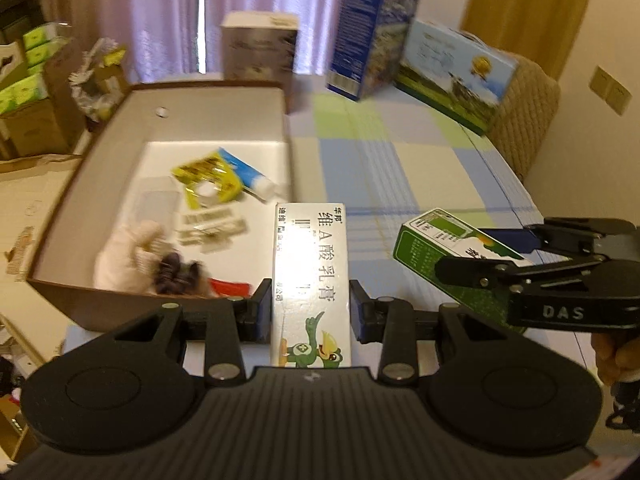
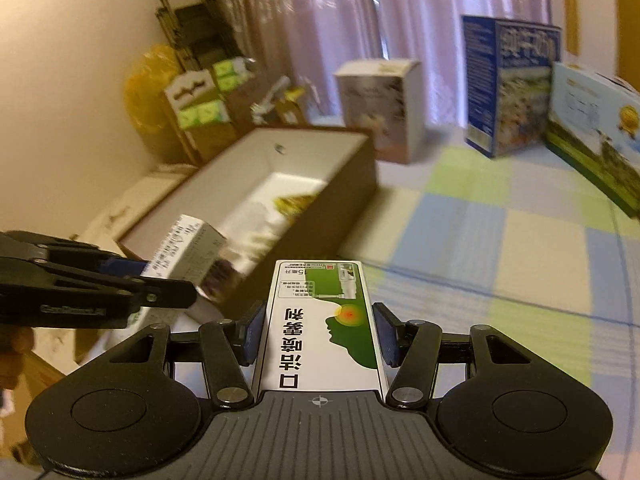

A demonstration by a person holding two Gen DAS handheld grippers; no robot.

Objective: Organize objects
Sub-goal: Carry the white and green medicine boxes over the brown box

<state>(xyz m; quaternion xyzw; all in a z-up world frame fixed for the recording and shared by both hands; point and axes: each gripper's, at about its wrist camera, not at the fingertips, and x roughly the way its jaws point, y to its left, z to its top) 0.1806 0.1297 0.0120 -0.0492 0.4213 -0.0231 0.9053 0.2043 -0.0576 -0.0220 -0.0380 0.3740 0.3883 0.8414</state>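
Note:
My left gripper (image 1: 311, 312) is shut on a white medicine carton with a green bird (image 1: 310, 264), held above the near right corner of an open brown box (image 1: 60, 216). The box holds a yellow packet (image 1: 208, 180), a blue-white tube (image 1: 250, 176), a white cloth and small items. My right gripper (image 2: 320, 330) is shut on a green-and-white spray carton (image 2: 324, 320), held above the checked tablecloth, right of the box (image 2: 340, 208). The right gripper and green carton show in the left wrist view (image 1: 444, 248). The left gripper with its white carton shows in the right wrist view (image 2: 184, 256).
Three printed cartons stand at the table's far side: a grey-white one (image 1: 260, 46), a tall blue one (image 1: 370, 36), a light blue one lying long (image 1: 456, 72). Cardboard boxes and green packs (image 1: 28, 80) stack left, off the table. A padded chair back (image 1: 528, 112) is at the right.

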